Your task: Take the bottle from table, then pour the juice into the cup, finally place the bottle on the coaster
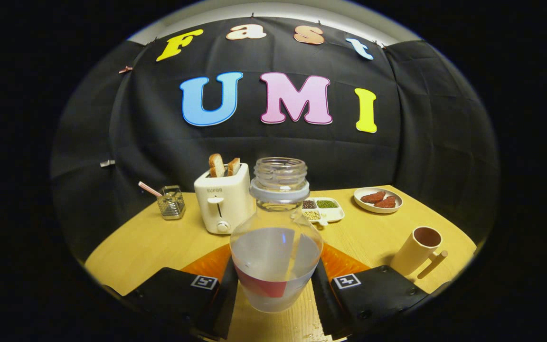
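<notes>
A clear glass bottle (pixel 277 237) with an open mouth, a grey collar and a red label stands upright between my fingers, about half full of cloudy liquid. My gripper (pixel 274 285) is shut on the bottle's lower body, one finger pressing each side. An orange coaster (pixel 209 262) lies on the wooden table just behind the bottle and shows on both sides of it. I cannot tell whether the bottle's base rests on the table or hangs just above it. A beige cup (pixel 418 249) with a handle stands to the right, beyond the right finger.
A white toaster (pixel 222 202) holding two slices of bread stands behind the bottle on the left. A glass jar (pixel 171 202) with a pink straw is further left. A divided dish of beans (pixel 323 209) and a plate of red food (pixel 378 199) sit at the back right. A few drops (pixel 312 331) wet the table between the fingers.
</notes>
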`<state>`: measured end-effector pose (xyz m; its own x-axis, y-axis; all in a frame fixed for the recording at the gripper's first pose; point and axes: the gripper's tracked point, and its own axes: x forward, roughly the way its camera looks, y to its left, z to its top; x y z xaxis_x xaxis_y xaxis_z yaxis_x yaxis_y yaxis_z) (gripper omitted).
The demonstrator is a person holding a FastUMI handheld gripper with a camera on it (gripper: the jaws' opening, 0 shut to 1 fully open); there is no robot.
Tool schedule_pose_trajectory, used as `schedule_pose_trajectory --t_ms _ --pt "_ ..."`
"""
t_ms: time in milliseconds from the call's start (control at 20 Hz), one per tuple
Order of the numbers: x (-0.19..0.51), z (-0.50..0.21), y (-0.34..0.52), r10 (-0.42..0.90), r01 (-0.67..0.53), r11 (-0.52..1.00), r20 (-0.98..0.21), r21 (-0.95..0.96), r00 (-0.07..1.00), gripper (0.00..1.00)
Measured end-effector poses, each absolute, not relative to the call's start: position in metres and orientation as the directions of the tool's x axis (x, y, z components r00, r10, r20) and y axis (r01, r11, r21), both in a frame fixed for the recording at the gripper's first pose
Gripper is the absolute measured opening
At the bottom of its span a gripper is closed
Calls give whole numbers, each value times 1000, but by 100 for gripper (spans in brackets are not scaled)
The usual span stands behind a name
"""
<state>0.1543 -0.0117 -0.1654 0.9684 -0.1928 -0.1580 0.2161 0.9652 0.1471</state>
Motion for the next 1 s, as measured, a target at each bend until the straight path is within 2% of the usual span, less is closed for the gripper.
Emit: schedule_pose_trajectory --t_ms 200,500,700,1000 --pt "144 -134 -19 -133 173 934 -146 312 980 73" --pt "127 -104 -55 -117 160 857 -117 489 986 73" --pt "124 -99 -84 -115 163 755 -117 635 986 73" --pt "129 -127 -127 -135 225 554 -181 801 974 73"
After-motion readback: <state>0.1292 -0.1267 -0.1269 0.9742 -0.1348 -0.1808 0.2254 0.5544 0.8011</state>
